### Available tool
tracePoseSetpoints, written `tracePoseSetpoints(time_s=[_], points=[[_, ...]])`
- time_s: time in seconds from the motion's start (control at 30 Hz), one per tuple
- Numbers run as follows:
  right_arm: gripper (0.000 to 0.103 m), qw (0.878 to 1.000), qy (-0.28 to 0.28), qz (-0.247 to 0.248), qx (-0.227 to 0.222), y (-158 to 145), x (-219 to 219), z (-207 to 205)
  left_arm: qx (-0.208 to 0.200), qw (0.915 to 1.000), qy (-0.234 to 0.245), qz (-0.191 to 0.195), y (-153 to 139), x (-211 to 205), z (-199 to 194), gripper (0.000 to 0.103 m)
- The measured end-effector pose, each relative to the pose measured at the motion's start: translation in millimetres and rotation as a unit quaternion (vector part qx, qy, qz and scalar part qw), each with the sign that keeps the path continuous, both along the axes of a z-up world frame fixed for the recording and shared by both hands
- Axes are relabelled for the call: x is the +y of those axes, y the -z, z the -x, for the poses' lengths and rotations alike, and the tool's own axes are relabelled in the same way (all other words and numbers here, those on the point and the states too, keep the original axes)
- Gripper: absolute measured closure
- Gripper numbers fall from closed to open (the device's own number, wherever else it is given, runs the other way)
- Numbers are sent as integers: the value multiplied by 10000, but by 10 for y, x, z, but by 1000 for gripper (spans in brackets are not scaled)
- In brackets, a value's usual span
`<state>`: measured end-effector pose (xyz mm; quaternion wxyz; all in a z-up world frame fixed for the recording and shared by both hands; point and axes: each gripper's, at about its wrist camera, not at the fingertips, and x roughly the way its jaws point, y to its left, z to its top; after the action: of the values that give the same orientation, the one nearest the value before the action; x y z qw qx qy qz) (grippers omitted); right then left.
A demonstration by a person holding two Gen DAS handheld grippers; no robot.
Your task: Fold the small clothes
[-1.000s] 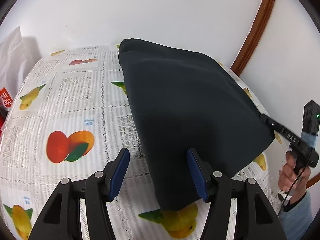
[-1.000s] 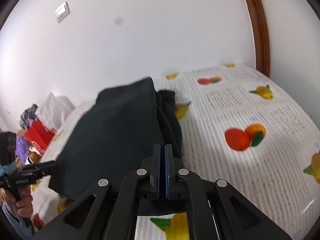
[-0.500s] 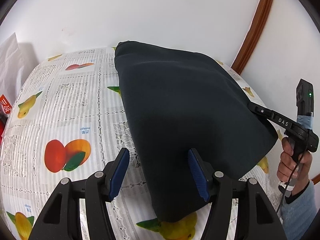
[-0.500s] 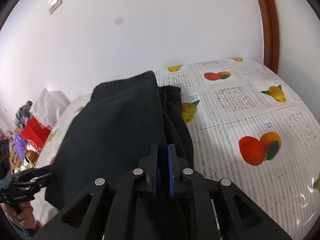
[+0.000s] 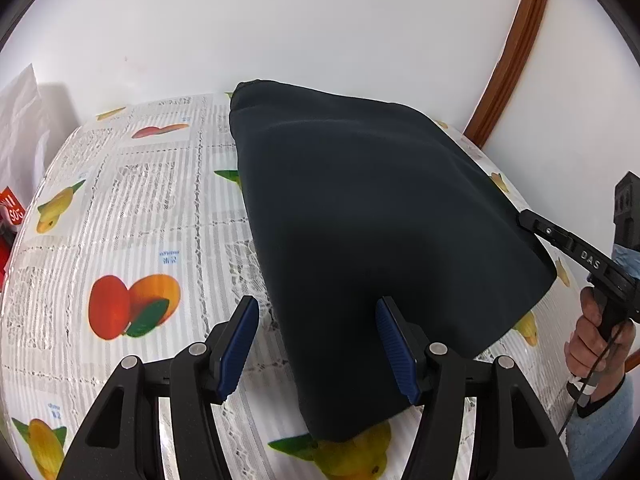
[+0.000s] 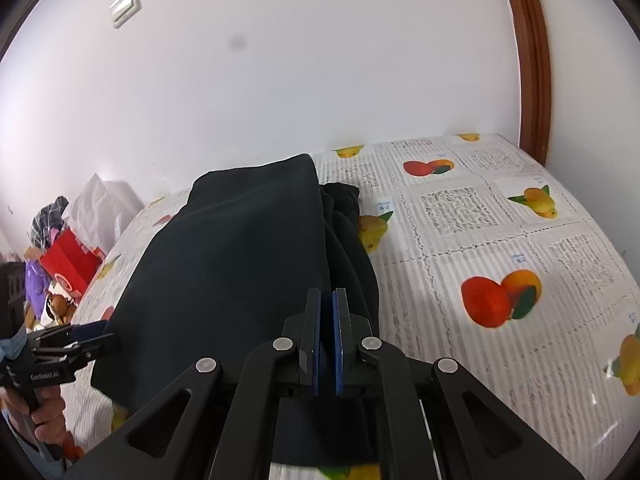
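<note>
White wall rises behind a table covered by a fruit-printed tablecloth [image 5: 132, 216], with a brown wooden door frame [image 5: 508, 56] curving up on the right of the left wrist view.

Seen by its own camera, the left gripper [image 5: 316, 344] hangs with its blue-padded fingers [image 5: 240, 340] spread wide apart, grasping nothing. Its right finger overlaps the near edge of the dark garment [image 5: 376, 232], while its left finger sits over bare cloth beside a printed orange pair.

From its own view, the right gripper [image 6: 326, 340] has its blue pads [image 6: 316, 340] drawn close together with a narrow slit between them; the dark garment [image 6: 240, 264] lies right at and under the tips, but whether any fabric is pinched there cannot be told. In the left wrist view this gripper [image 5: 532, 226] touches the garment's right edge, held by a hand [image 5: 596, 340].

The garment lies folded into a broad smooth panel on the table, running from the near edge toward the wall, with bunched folds along its right side in the right wrist view.

Further left in that view stand a red box [image 6: 68, 260] and a white bag [image 6: 100, 208]; a light switch [image 6: 126, 6] is on the wall.
</note>
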<state>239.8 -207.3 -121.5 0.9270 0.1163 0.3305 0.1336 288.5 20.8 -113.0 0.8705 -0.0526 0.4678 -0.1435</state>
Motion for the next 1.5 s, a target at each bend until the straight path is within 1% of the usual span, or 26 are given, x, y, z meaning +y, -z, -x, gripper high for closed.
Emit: tracePoseSetpoints(time_s=[0.3,0.5,0.57,0.73,0.8,0.83,0.87,0.93,1.03,1.13,1.17,1.3,1.33,1.4,1.43,1.47,1.5], points=[[96,9994,169,183,246,95,-69,310,51,9999,37,-85,10,-64,204,44],[88,9986,241,360,314,88,-95,474,202,9998,-3,-45,57,-33,351,44],[83,9981,282,387,391,87,-103,519,256,9996,-3,-100,62,-36,391,44],[78,9960,350,637,512,28,-56,662,284,9992,-89,-254,-31,-88,526,44],[71,9952,392,694,571,-30,-45,726,213,9992,-130,-320,-111,-113,613,44],[64,9951,406,679,589,-74,-45,766,191,9992,-152,-328,-144,-119,644,43],[60,9955,394,633,585,-112,-50,801,149,9991,-206,-330,-206,-127,696,43],[57,9968,349,477,540,-240,-62,923,67,9991,-288,-313,-301,-129,776,41],[50,9959,502,658,375,-430,-33,1111,-125,9988,-329,-330,-489,-154,952,36],[40,9946,629,818,144,-625,-16,1346,-341,9977,-426,-395,-656,-168,1119,27],[39,9944,633,846,96,-681,-10,1418,-406,9970,-489,-431,-708,-176,1174,24],[37,9935,621,948,-50,-867,50,1731,-619,9950,-633,-453,-878,-228,1378,20],[35,9930,634,993,-68,-887,65,1783,-666,9946,-644,-459,-914,-242,1423,19],[24,9913,741,1083,-103,-935,87,1932,-709,9942,-606,-541,-969,-286,1519,16],[17,9904,810,1106,-153,-954,89,1994,-716,9942,-562,-568,-993,-304,1568,16],[13,9887,920,1159,-237,-975,87,2074,-740,9942,-532,-578,-1025,-324,1632,16],[12,9871,987,1224,-316,-997,92,2149,-769,9939,-523,-589,-1046,-327,1677,15]])
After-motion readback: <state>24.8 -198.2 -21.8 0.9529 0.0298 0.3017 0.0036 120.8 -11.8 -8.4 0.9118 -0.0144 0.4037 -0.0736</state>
